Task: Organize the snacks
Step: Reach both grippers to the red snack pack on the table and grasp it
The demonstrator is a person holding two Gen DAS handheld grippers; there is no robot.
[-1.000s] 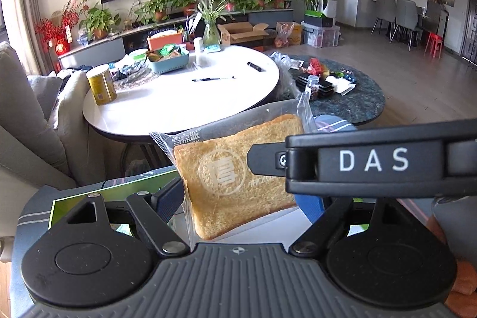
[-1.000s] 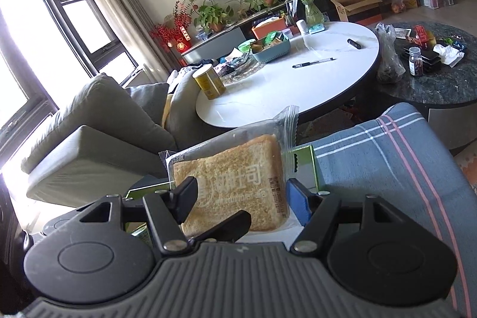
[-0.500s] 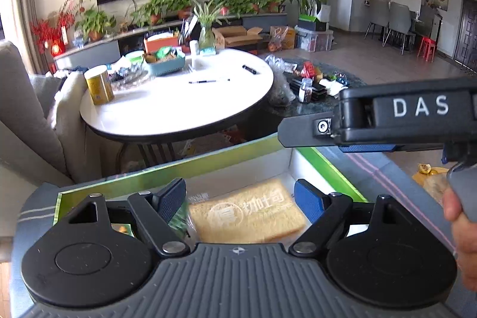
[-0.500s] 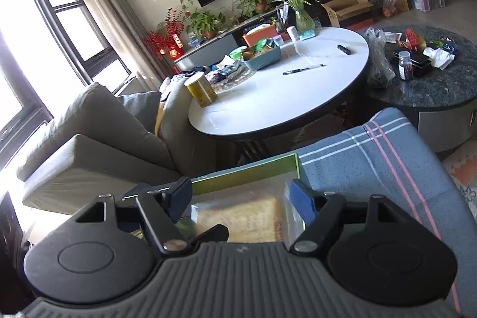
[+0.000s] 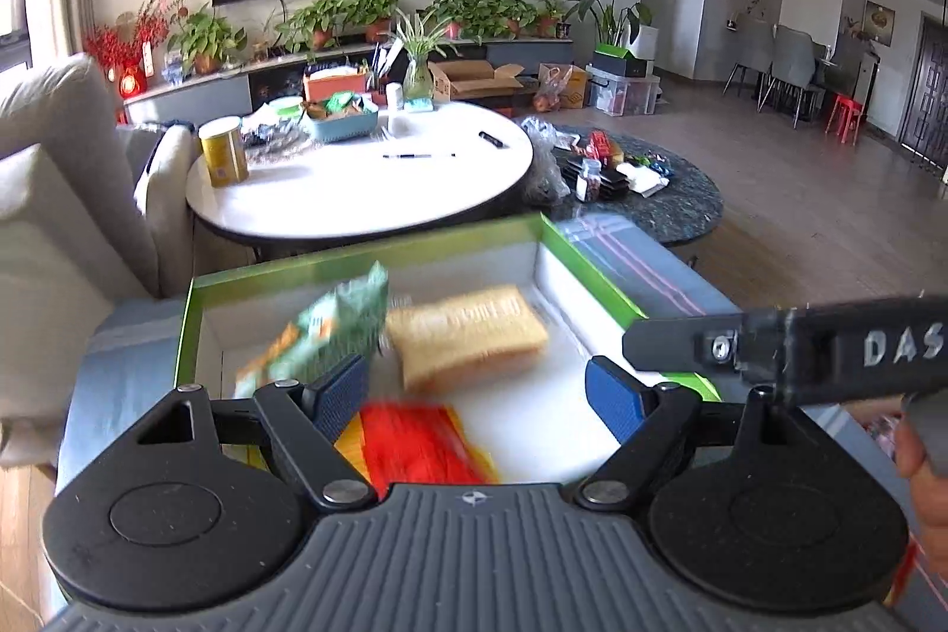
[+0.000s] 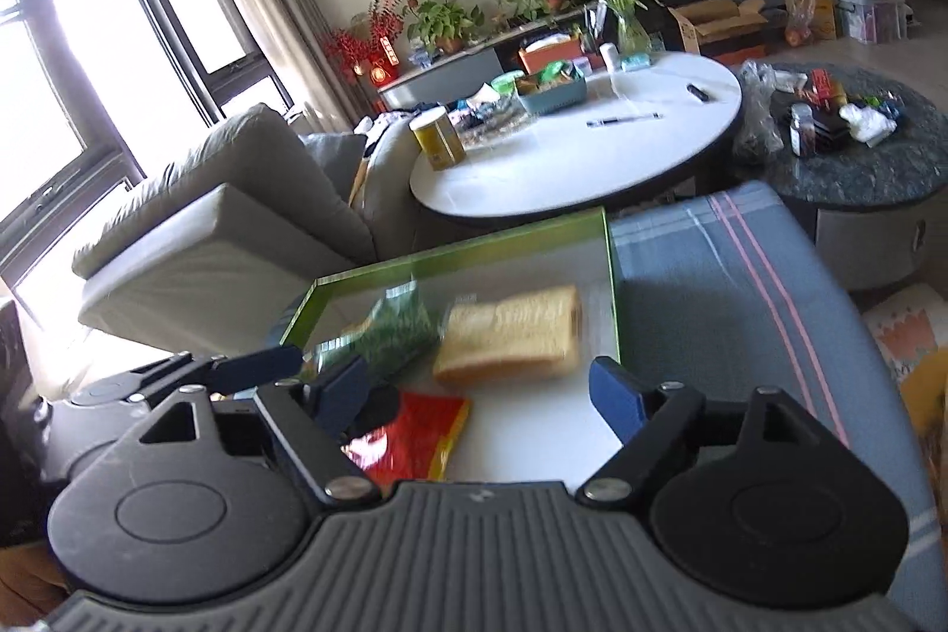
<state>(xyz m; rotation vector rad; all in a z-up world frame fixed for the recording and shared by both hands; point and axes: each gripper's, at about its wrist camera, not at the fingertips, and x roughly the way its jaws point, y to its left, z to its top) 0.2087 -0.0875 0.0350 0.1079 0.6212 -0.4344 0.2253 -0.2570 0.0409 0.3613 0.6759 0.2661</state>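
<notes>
Daylight is thrown in from the window (image 6: 89, 57), which is blown out to white. The far room is rendered sharp, while the snacks in the tray (image 5: 367, 259) are smeared by motion blur. Straight lines are bowed at the fisheye edges.

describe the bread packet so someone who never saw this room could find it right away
Find the green-rimmed tray on the blue striped cloth, in front of the round white table. The bread packet lies flat at its far right. It is a tan toast slice, unlike the green packet and red packet.
</notes>
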